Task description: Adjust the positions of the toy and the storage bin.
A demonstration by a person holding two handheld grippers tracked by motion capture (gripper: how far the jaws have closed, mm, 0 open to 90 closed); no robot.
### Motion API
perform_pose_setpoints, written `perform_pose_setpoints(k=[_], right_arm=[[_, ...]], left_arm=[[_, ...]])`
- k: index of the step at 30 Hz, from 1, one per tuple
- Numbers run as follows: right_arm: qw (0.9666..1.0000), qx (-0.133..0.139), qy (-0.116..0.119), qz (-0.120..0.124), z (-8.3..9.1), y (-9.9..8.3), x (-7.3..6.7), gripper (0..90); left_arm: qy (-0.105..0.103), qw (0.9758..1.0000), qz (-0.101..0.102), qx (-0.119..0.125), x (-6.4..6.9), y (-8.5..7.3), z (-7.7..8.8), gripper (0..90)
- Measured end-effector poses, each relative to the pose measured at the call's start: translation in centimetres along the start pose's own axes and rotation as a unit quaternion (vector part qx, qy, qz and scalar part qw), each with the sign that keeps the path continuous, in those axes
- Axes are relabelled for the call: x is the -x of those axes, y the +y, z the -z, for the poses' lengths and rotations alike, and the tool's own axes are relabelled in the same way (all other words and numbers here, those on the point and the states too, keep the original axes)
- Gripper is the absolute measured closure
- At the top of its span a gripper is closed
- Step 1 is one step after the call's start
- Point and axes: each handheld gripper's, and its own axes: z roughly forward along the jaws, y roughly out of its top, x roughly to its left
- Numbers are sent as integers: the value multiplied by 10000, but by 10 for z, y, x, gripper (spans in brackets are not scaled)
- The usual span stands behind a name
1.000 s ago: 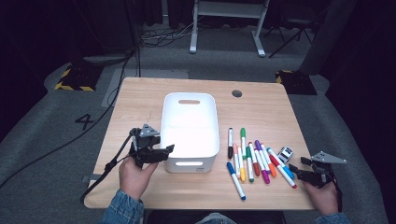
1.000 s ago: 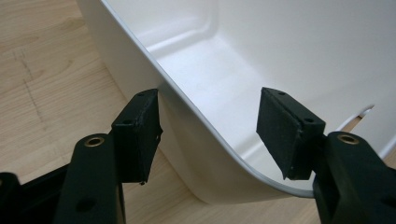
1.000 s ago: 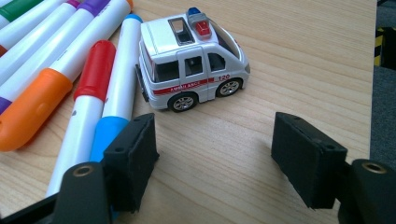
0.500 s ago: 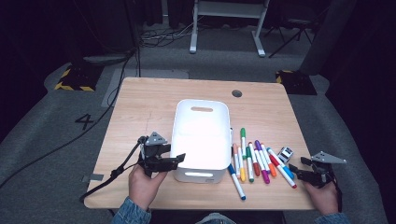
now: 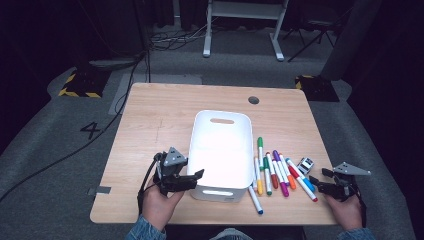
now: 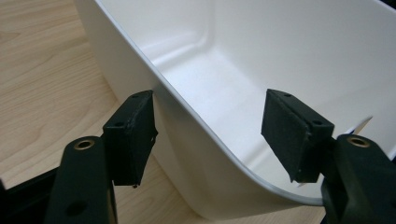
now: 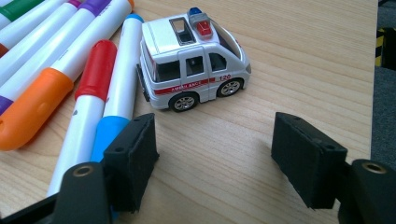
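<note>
My left gripper (image 5: 192, 176), jaws just opening, straddled the near-left wall of the white bin (image 6: 243, 70) mid-table; backing straight off would avoid nudging it. My right gripper (image 5: 320, 183) waited open beside the markers (image 5: 272, 170).

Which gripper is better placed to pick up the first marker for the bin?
Right, probably. The right gripper sits open beside the markers and the toy ambulance. The left gripper straddles the white bin wall, its jaws just opening.
</note>
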Motion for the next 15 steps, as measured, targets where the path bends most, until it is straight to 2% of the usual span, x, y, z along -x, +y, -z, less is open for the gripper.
perform_pose_setpoints(k=[2,4,5,7,10,13,15], right_arm=[[10000,0,1,-1,0,0,0,315],[10000,0,4,1,0,0,0,315],[10000,0,5,10,0,0,0,315],[10000,1,8,10,0,0,0,315],[10000,2,10,15,0,0,1,315],[10000,-1,8,19,0,0,1,317],[10000,9,9,29,0,0,1,337]], left_arm=[[-57,10000,37,-7,-2,0,0,307],[25,10000,0,-4,-3,0,1,304],[191,9998,-96,4,0,1,4,304],[257,9994,-212,29,0,2,9,301],[249,9994,-221,128,0,2,14,294],[290,9989,-341,159,-2,2,25,295],[220,9991,-326,182,-6,0,33,294]])
